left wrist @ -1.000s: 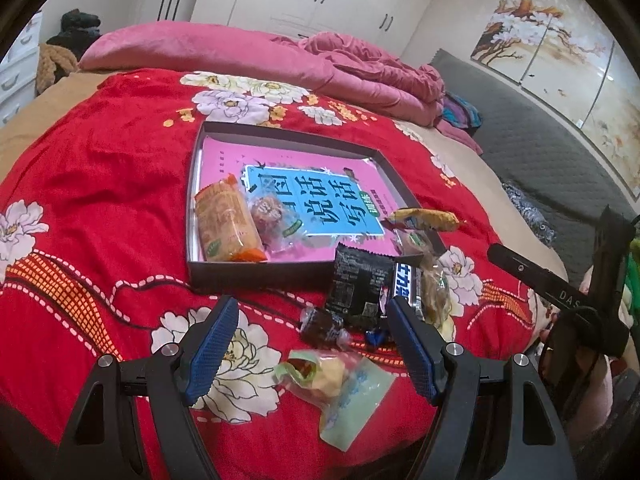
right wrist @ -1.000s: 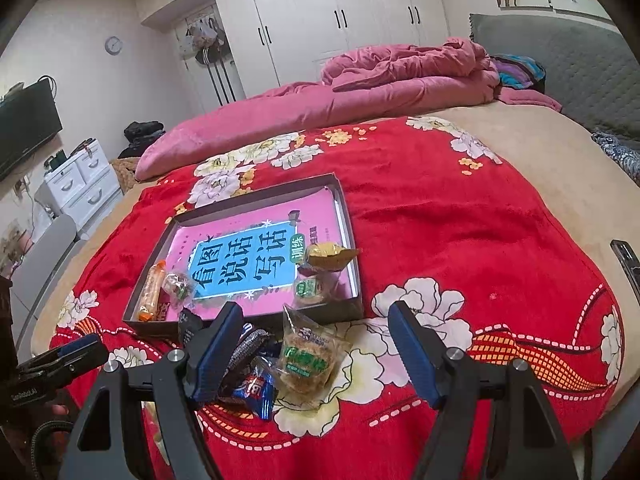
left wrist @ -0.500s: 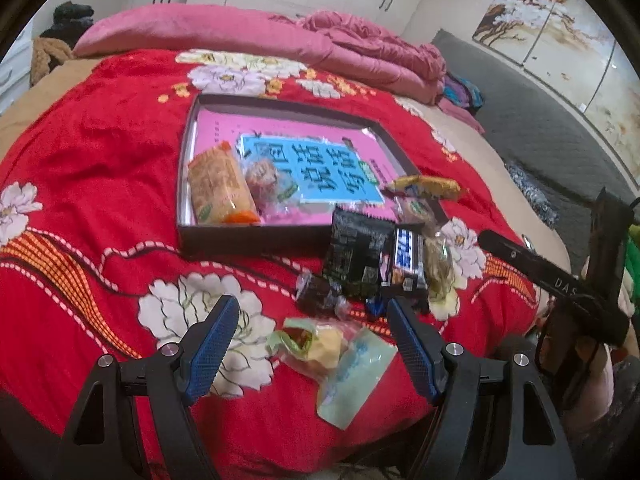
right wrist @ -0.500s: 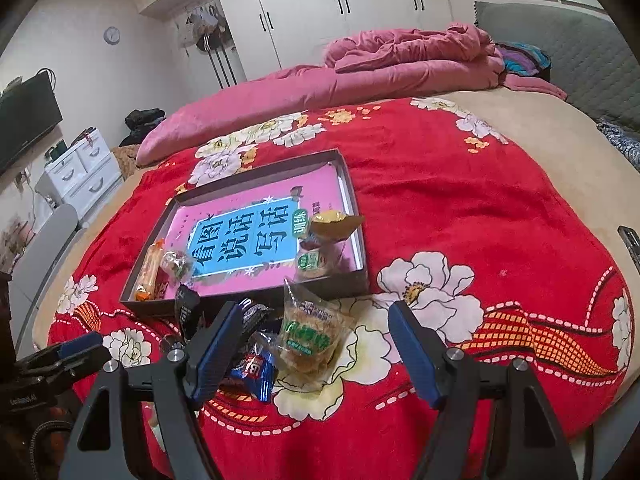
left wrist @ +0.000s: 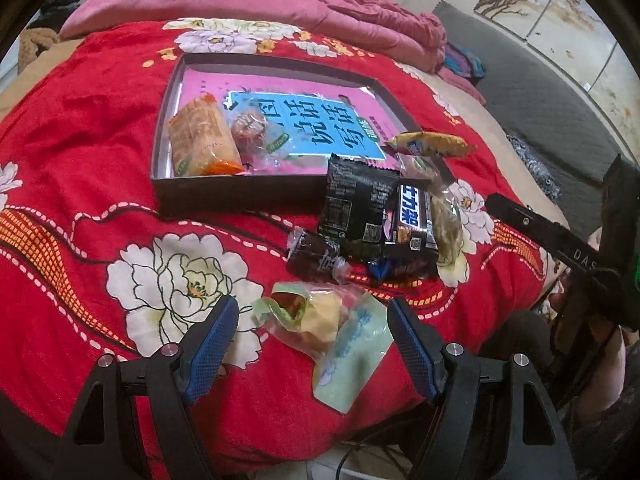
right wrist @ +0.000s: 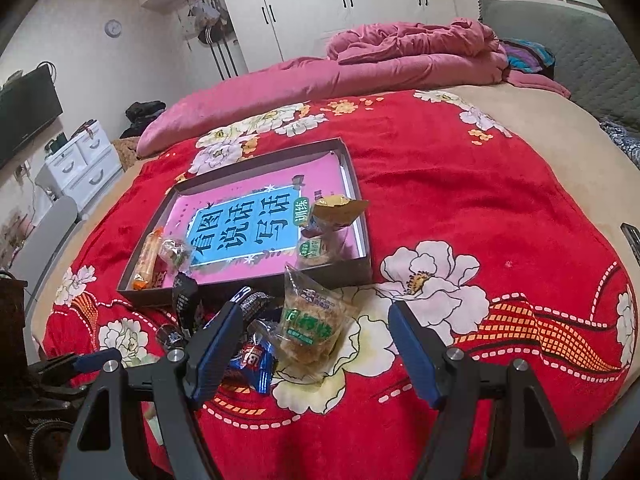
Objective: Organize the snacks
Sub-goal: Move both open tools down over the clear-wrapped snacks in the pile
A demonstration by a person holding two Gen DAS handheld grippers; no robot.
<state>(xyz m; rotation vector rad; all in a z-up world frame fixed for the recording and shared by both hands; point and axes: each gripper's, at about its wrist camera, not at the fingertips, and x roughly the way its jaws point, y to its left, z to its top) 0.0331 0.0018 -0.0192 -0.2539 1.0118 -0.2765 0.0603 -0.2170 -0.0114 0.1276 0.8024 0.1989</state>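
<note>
Several loose snacks [left wrist: 360, 216] lie heaped on the red bedspread [left wrist: 80, 128] against the near wall of the dark tray [left wrist: 240, 192], near the bed's front edge. Both the left gripper [left wrist: 312, 332] and right gripper [right wrist: 316, 340] hang spread wide, empty, above the pile.

Left gripper [left wrist: 312, 330] and right gripper [right wrist: 316, 338] have black frames. Their fingers [left wrist: 210, 338] carry blue textured pads and silver screws.
</note>
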